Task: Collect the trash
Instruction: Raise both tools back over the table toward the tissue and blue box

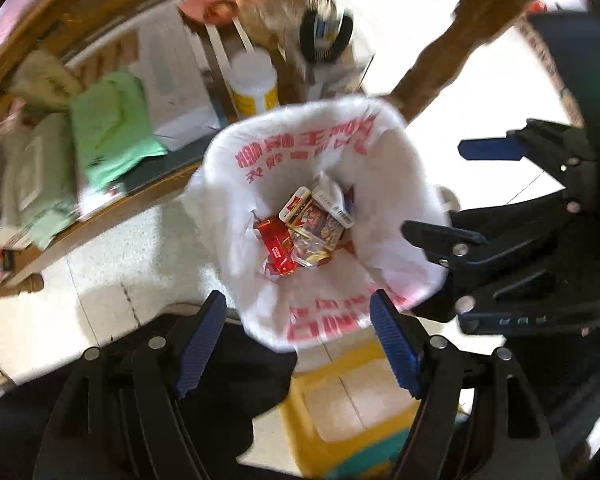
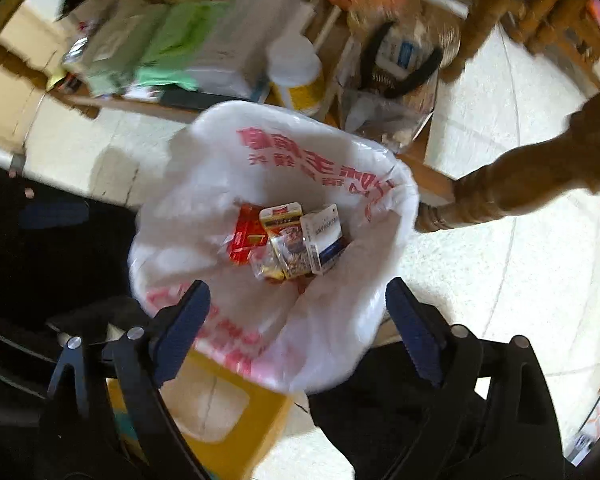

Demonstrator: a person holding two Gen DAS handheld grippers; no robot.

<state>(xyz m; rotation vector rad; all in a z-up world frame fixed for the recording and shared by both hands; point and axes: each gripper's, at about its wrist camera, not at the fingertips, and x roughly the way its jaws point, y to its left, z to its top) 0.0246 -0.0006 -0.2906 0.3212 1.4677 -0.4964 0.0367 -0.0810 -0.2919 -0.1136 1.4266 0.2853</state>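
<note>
Right tool (image 1: pixel 432 188) seen from left only

A lived-in home: turned wooden furniture legs (image 2: pixel 512 188) stand on a pale tiled floor (image 2: pixel 500 272), a low wooden shelf (image 1: pixel 112 208) at the far side is crowded with boxes and green packets (image 1: pixel 112 124), and a shop carrier bag (image 2: pixel 340 320) holds snack wrappers.

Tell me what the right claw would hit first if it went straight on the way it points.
Probably the white plastic bag: the open right claw points down over its near rim. Depth is unclear.
</note>
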